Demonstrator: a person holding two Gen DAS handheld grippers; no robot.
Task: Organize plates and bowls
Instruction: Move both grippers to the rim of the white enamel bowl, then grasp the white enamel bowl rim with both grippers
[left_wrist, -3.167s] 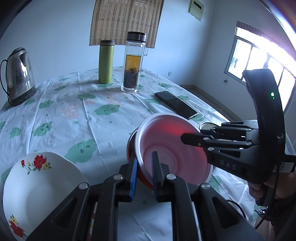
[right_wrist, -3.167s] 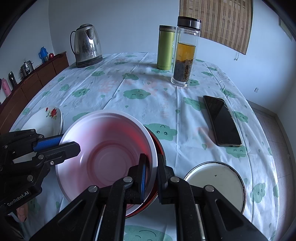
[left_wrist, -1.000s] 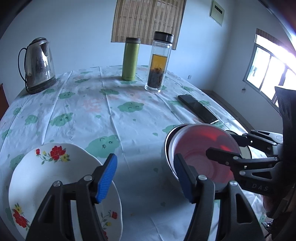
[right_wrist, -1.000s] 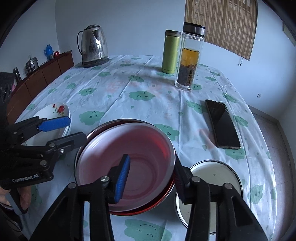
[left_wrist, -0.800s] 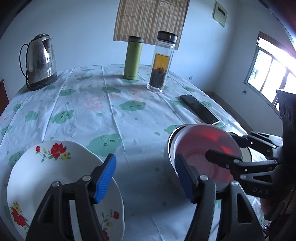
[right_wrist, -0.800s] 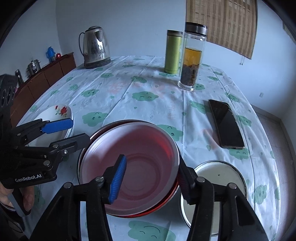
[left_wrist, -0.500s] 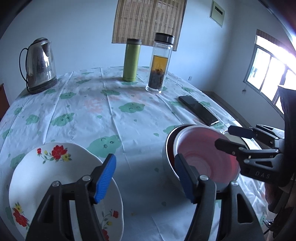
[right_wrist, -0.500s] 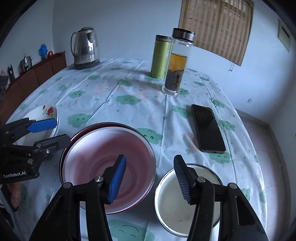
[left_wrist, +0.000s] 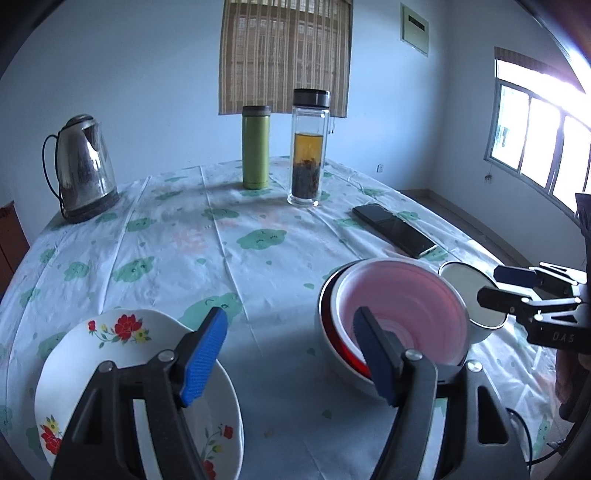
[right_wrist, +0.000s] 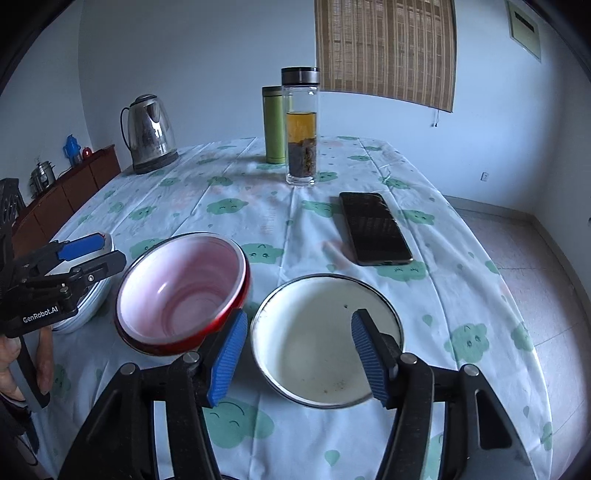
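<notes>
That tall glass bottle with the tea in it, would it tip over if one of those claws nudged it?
Probably: the glass bottle is tall on a narrow base. Its smooth wall looks slippery and breakable. Roughly half full, so likely fairly heavy.

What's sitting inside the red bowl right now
A pink-white bowl is nested inside the red bowl, filling it nearly to the rim. The inner one looks empty. Whatever lies between the two bowls is covered and cannot be seen.

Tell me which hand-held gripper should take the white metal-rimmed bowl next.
The right hand-held gripper: its open jaws already hang over the white bowl. The left hand-held gripper hangs between the flowered plate and the nested bowls.
</notes>
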